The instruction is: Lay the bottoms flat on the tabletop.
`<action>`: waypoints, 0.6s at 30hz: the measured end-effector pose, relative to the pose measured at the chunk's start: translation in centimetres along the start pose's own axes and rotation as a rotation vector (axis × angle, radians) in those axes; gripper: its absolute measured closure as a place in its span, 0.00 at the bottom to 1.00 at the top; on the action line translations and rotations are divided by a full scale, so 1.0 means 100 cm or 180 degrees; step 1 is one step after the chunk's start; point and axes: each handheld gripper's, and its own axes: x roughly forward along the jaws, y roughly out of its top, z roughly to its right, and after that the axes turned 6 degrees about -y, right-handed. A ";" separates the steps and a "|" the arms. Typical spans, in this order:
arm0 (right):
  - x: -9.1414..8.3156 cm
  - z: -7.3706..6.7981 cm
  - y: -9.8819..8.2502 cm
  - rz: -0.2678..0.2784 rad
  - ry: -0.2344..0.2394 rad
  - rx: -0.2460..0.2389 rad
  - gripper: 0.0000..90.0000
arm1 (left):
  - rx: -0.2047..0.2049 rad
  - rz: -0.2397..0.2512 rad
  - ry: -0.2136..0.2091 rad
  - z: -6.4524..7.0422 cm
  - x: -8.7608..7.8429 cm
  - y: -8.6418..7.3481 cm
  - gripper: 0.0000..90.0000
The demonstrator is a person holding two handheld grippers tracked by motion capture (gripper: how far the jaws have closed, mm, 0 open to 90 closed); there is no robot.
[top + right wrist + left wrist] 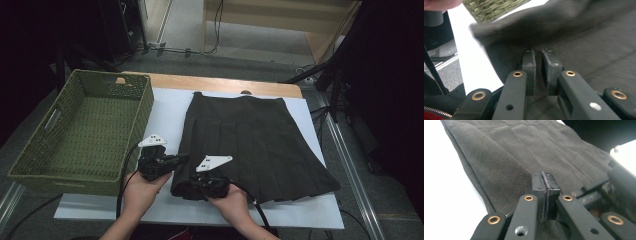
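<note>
A dark pleated skirt [250, 140] lies flat on a white sheet [165, 115], waistband at the far side. My left gripper [184, 158] sits at the skirt's near-left edge. In the left gripper view its pads [544, 176] are pressed together over the skirt [524, 152]; I cannot tell whether cloth is caught between them. My right gripper [182, 189] is at the hem's near-left corner, pointing left. In the right gripper view its pads [538, 52] stand a narrow slit apart with dark cloth of the blurred skirt [586, 32] in the slit.
A green woven basket [30, 165] stands at the table's left, close beside the left hand; its corner [491, 8] appears in the right gripper view. The sheet's bare strip runs between basket and skirt. The table's wooden far edge [220, 82] borders a floor with cables.
</note>
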 end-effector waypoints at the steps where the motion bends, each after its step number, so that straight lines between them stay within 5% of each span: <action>1: 0.002 -0.003 -0.001 -0.0016 0.0026 -0.0006 0.88 | -0.0008 -0.0010 0.0008 0.000 0.001 -0.001 1.00; 8: -0.003 -0.008 -0.010 -0.0136 0.0125 -0.0020 0.87 | 0.0023 -0.0258 0.0058 -0.001 0.014 -0.010 1.00; 18: -0.038 0.019 -0.018 -0.0114 -0.0126 0.0071 0.85 | 0.0222 -0.0592 0.0286 -0.002 0.038 -0.024 1.00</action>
